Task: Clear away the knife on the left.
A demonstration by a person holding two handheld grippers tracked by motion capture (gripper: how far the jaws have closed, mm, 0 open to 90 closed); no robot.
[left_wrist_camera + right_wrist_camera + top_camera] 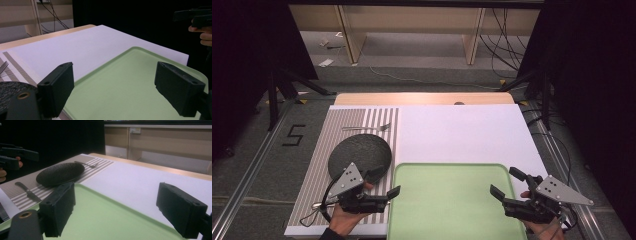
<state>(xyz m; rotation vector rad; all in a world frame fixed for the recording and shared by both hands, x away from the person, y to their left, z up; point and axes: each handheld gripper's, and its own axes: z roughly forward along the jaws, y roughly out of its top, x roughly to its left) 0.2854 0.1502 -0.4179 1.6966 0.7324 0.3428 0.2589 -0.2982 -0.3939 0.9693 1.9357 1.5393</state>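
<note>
A pale green tray (452,200) lies empty at the table's front centre. My left gripper (386,181) hovers over the tray's left rim, open, nothing between its jaws. My right gripper (505,181) hangs over the right rim, also open and empty. To the left, a dark round plate (360,155) rests on a striped placemat (317,150), with a fork (368,128) just beyond it. In the right gripper view a dark knife (27,191) lies on the placemat near the plate (60,173). In the left gripper view the tray (112,82) lies below the wide-apart jaws.
A white sheet (462,130) covers the table beyond the tray, with a wooden strip (422,98) at the far edge. Black stands (277,85) and loose cables (507,45) occupy the floor beyond. Metal rails (247,175) run along both sides.
</note>
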